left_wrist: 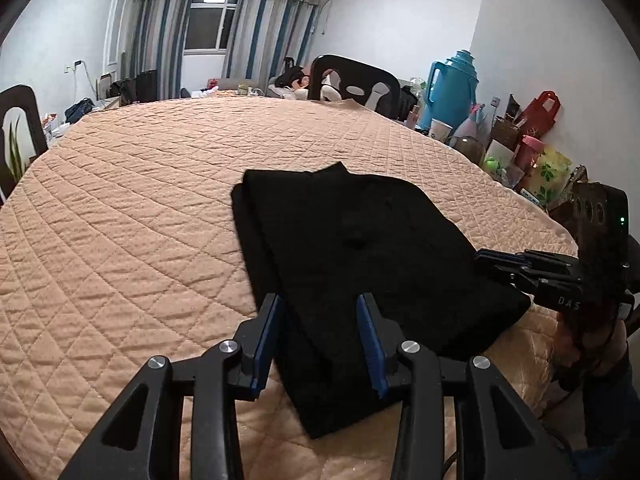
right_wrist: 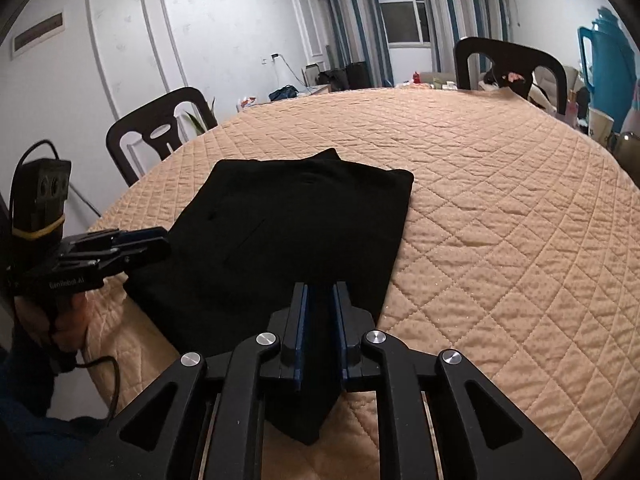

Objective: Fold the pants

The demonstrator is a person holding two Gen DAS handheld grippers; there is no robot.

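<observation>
a quilted peach cover spreads over a big table in a lived-in room. the black pants lie folded near the front edge, soft, limp and light; best pinched at corners or a folded edge, as layers may slide. the left gripper hovers half open, tilted down, cloth unpinched. the right gripper shows a narrow gap, gripping nothing.

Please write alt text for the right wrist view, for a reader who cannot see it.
Folded black pants lie on a round table's quilted peach cover. The right claw hangs over their near edge, its jaws a narrow gap apart. The left claw is at the pants' left edge.
</observation>
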